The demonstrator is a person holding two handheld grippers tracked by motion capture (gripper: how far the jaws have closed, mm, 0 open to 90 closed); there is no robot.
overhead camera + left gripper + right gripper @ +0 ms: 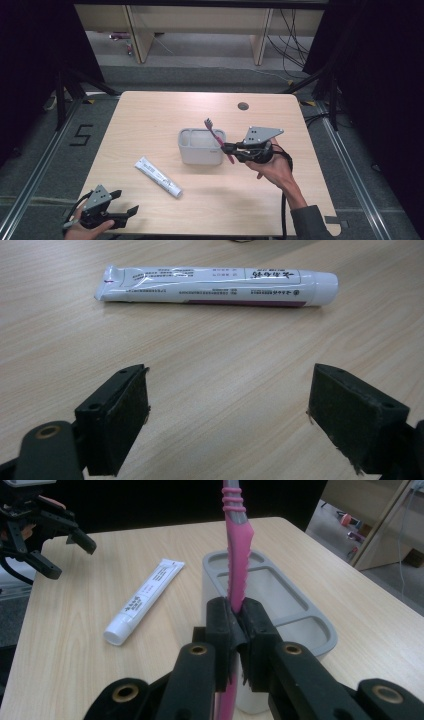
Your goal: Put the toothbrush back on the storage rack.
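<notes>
A pink toothbrush [217,137] is clamped at its handle by my right gripper [228,148], held tilted over the right end of a grey holder [186,152] with compartments at mid table. In the right gripper view the pink toothbrush [239,565] rises from between the shut jaws in front of the grey holder [320,627]. A white toothpaste tube [158,176] lies flat on the table left of the holder. My left gripper [131,212] rests open near the front left edge, with the toothpaste tube [215,286] lying crosswise beyond its jaws.
The light wooden table [150,115] has a small round cable hole [243,106] at its far side. Black stands and cables sit on the floor around it. The person's right hand [275,170] holds the gripper from the front right.
</notes>
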